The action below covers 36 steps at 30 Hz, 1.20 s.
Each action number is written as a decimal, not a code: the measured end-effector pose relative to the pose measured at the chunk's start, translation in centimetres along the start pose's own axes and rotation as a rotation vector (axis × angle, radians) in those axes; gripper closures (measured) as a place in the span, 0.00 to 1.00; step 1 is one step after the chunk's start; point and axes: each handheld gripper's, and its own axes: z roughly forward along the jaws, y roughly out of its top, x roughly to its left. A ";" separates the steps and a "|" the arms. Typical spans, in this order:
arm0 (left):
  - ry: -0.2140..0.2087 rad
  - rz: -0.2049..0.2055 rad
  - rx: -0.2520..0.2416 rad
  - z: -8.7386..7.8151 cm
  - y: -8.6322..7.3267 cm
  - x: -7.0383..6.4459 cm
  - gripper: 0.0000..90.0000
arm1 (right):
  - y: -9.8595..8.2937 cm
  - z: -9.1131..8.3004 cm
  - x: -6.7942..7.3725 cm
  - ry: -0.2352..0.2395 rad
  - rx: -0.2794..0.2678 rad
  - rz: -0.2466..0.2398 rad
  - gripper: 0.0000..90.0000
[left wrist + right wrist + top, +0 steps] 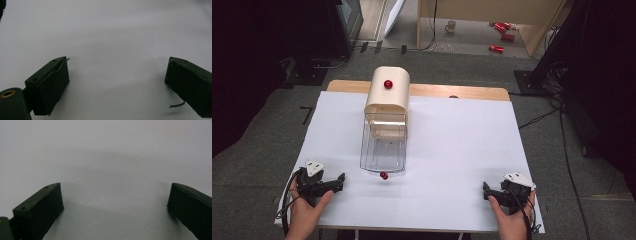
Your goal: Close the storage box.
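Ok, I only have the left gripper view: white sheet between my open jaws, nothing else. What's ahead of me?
Observer: A wooden box stands mid-table, ahead and to the right of the left gripper.
Operator: Is it closed?
Observer: No. Its clear front lies out toward you, with a red knob at the near edge.
Operator: And the other hand?
Observer: The right gripper sits at the near right of the table, jaws open, holding nothing.
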 end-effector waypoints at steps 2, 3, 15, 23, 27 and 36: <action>0.000 0.000 0.000 0.0 0.0 0.0 0.06 | 0.0 0.0 0.0 -0.004 0.001 -0.006 0.00; 0.001 0.000 -0.001 0.0 0.0 0.0 0.06 | 0.0 -0.1 0.1 -0.004 0.001 -0.004 0.00; 0.001 0.000 0.000 0.0 0.0 0.0 0.06 | 0.2 -1.6 3.2 0.003 -0.035 0.033 0.06; 0.001 0.000 -0.001 0.0 0.0 0.0 0.06 | 1.2 -2.7 7.3 0.066 -0.071 -0.032 0.08; 0.000 -0.002 -0.002 0.0 0.0 0.0 0.06 | 2.1 -3.0 9.7 0.115 -0.089 -0.062 0.11; 0.001 0.000 -0.001 0.0 0.0 0.0 0.06 | 3.0 -3.2 12.8 0.173 -0.107 -0.108 0.15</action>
